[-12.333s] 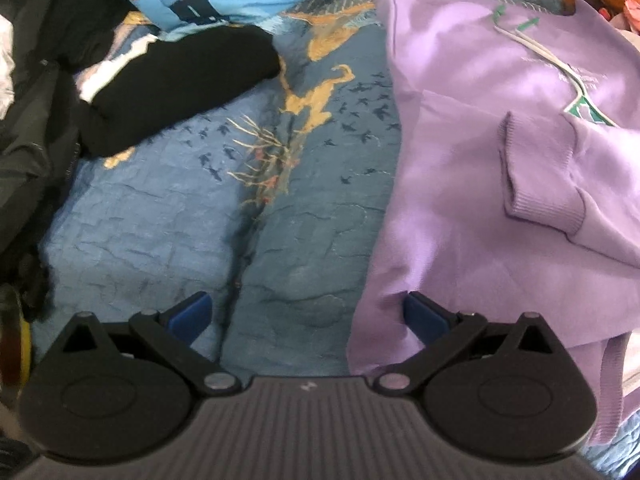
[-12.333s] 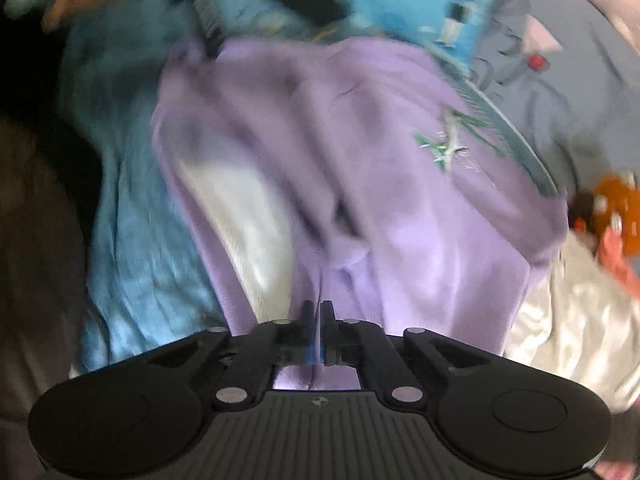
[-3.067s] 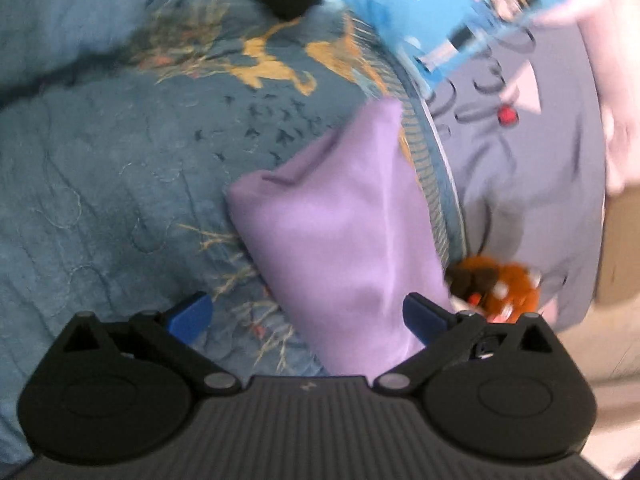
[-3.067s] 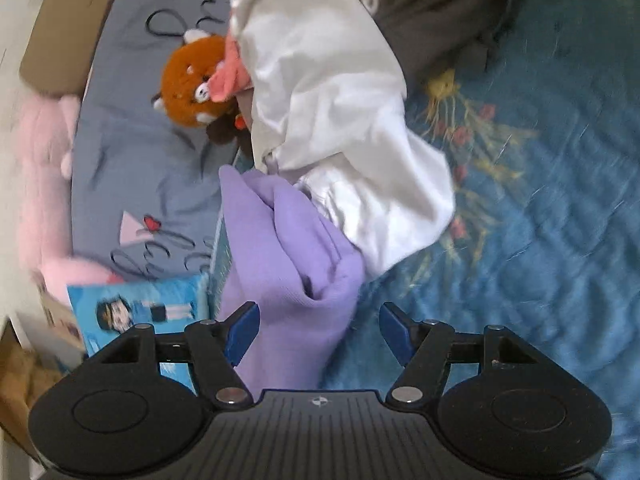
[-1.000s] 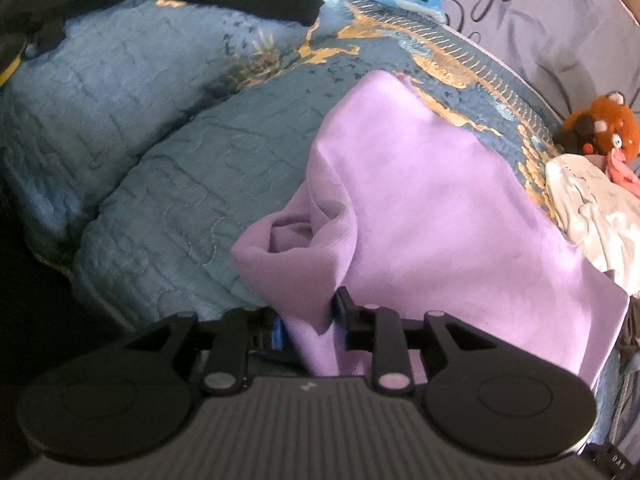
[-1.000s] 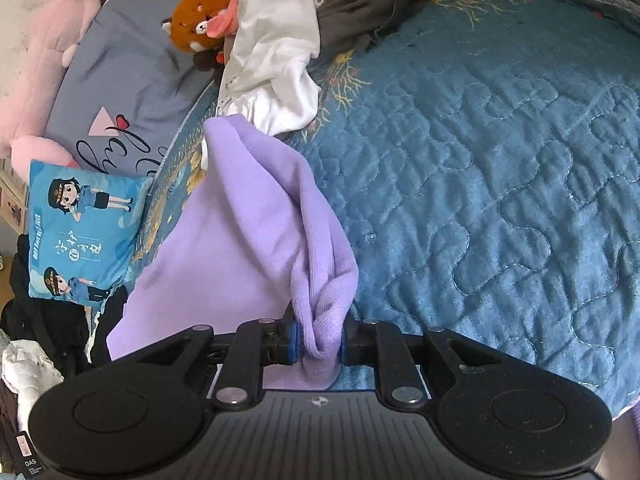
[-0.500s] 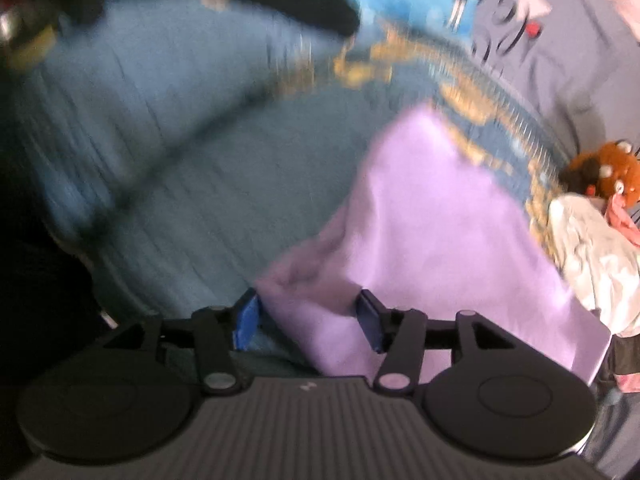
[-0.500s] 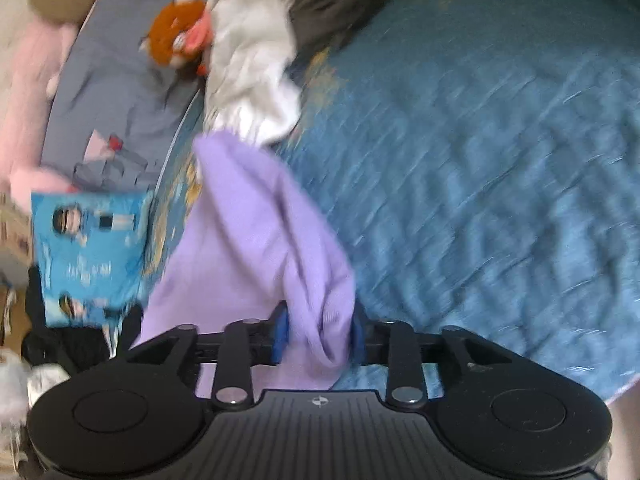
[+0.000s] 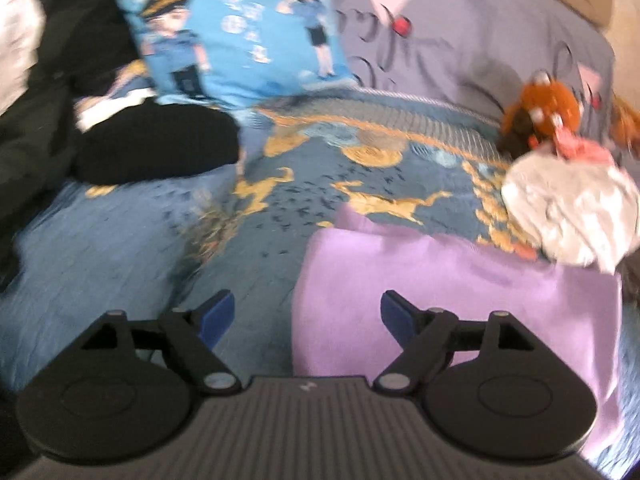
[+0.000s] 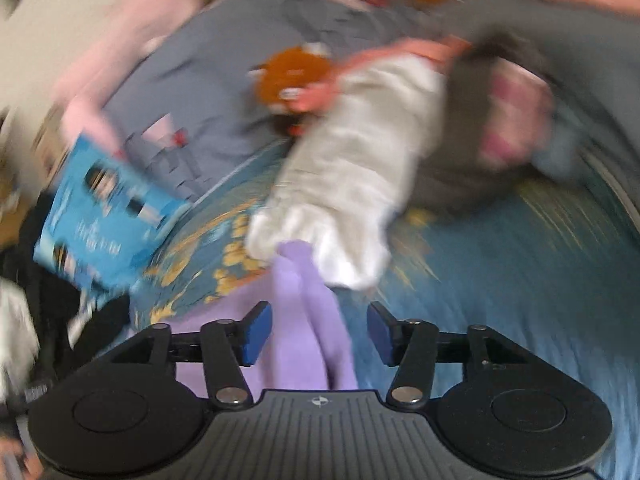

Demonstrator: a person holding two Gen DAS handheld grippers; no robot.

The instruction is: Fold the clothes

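The folded lilac sweater (image 9: 460, 296) lies flat on the blue quilted bedspread (image 9: 120, 264). My left gripper (image 9: 307, 316) is open and empty; the sweater's left edge lies between its fingers. In the right wrist view the sweater's thick folded edge (image 10: 308, 312) lies between the fingers of my right gripper (image 10: 318, 334), which is open and holds nothing. Both views are blurred by motion.
A white garment (image 9: 568, 216) (image 10: 352, 200) is heaped beyond the sweater, with an orange plush toy (image 9: 540, 112) (image 10: 296, 76) behind it. A blue cartoon pillow (image 9: 240, 32) (image 10: 108, 216) and black clothes (image 9: 152, 144) lie left. Dark grey clothing (image 10: 500, 132) lies right.
Both grippers have opened wide and let go of the lilac sweater, which now lies flat on the bed. Both cameras have swung up toward the head of the bed.
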